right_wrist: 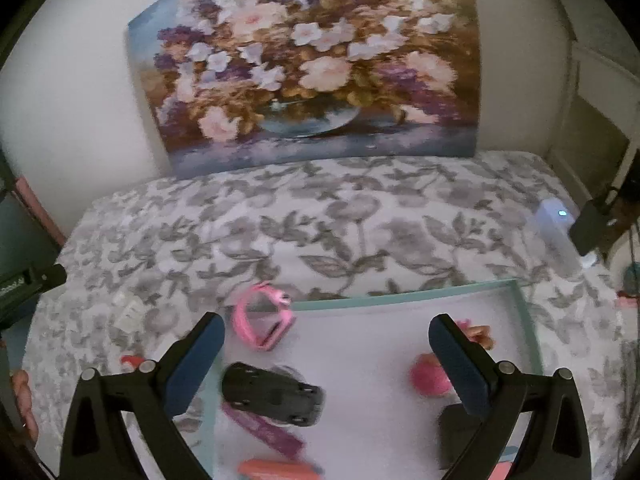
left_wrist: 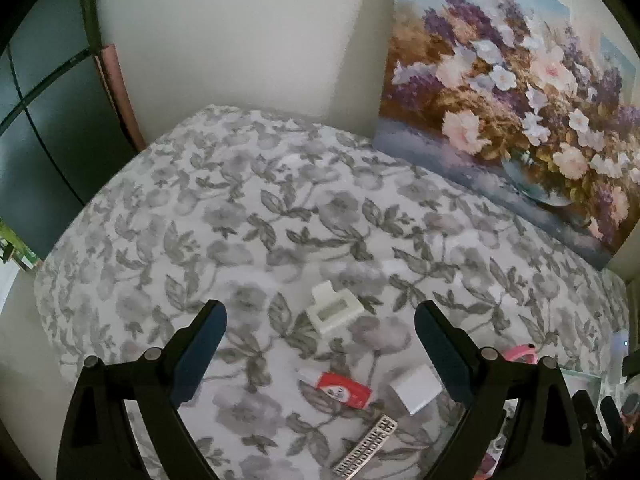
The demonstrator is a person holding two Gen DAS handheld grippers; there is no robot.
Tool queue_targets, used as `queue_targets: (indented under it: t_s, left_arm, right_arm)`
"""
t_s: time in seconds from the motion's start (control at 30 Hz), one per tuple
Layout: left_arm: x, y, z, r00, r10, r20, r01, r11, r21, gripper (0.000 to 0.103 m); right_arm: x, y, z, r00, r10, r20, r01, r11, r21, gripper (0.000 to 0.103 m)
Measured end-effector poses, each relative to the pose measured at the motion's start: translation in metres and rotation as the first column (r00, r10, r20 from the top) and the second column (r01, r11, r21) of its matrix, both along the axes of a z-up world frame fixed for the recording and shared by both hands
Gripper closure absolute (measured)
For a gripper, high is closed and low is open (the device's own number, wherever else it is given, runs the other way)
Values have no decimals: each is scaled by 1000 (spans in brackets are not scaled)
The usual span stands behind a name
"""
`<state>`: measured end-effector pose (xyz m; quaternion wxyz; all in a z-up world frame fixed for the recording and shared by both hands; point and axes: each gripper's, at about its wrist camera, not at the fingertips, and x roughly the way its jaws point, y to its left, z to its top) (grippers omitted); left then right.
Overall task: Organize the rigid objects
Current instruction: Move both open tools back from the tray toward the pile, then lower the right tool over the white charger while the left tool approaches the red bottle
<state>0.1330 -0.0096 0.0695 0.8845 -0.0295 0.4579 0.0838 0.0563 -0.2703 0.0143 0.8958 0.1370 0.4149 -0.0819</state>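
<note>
In the left wrist view my left gripper hangs open above the flowered bedspread. Under it lie a white clip-like block, a red-and-white tube, a white box and a silver toothed strip. My right gripper stands wide open over a white tray with a teal rim, with nothing between its pads. In the tray lie a black toy car on its roof, a pink strap item at the far left corner, a pink round thing and a purple strip.
A flower painting leans on the wall behind the bed. A white device with a blue light stands at the right. An orange item and a dark block also lie in the tray. A hand shows at the left edge.
</note>
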Motion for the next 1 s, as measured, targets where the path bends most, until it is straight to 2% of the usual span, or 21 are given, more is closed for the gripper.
queue_targets:
  t_s: [0.1, 0.2, 0.37, 0.53, 0.73, 0.9, 1.0]
  left_arm:
    - [0, 8, 5, 1000, 0, 9, 0, 1000, 4, 8]
    - [2, 15, 0, 1000, -16, -16, 17, 1000, 2, 8]
    - [6, 25, -16, 996, -23, -85, 24, 1000, 3, 8]
    - [10, 36, -35, 989, -25, -145, 24, 1000, -9, 8]
    - [16, 48, -65, 973, -8, -233, -2, 999, -44, 8]
    - [19, 47, -78, 964, -13, -265, -2, 998, -56, 8]
    - [20, 45, -81, 962, -20, -271, 2, 998, -65, 8]
  right_arm:
    - [3, 15, 2, 999, 30, 24, -31, 999, 17, 0]
    - [8, 35, 5, 996, 79, 42, -79, 997, 9, 0]
    - [20, 78, -4, 981, 196, 0, -196, 980, 25, 0]
    - [29, 117, -17, 959, 280, -40, -281, 959, -30, 0]
    - [40, 131, -39, 942, 325, -89, -325, 946, 9, 0]
    - [44, 134, -49, 927, 366, -76, -362, 930, 67, 0]
    - [46, 136, -51, 926, 370, -75, -367, 929, 48, 0]
